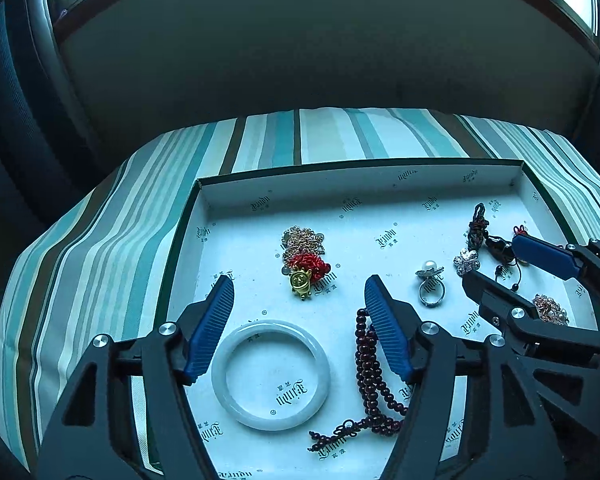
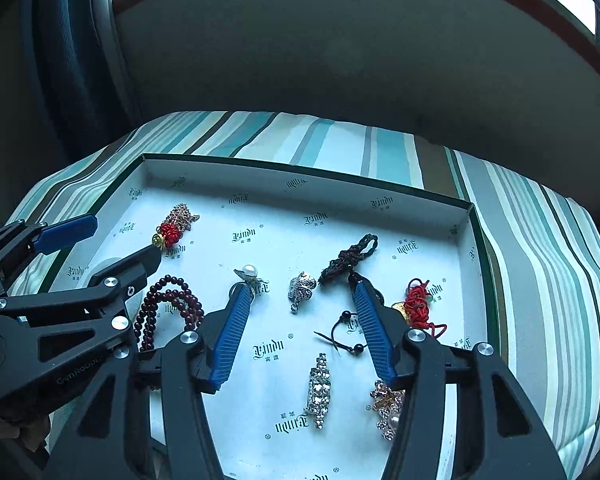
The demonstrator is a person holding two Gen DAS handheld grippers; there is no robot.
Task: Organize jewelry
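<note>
- Left tongs [image 1: 300,320] stood well open, nothing between the blue pads. No grip on anything.
- Right tongs [image 2: 300,330] also stood open and empty; the black cord with beads [image 2: 342,336] lay loose in the gap, untouched so far as the view allowed.
- All jewelry lay inside the shallow printed box [image 1: 204,200] on the striped bed cover [image 1: 100,240].
- White bangle [image 1: 271,374] lay flat at lower centre of the left wrist view, just below the left tongs' gap, its left rim partly behind the left pad.
- Dark red bead string [image 1: 370,376] ran top to bottom under the left tongs' right-side pad; its long axis roughly followed that pad.
- Crystal bar [image 2: 320,390] lay lengthwise at bottom centre of the right view, between the fingers and below the tips.
- Judgement: left hand nearer bangle and beads, right hand nearer the crystal bar.
</note>
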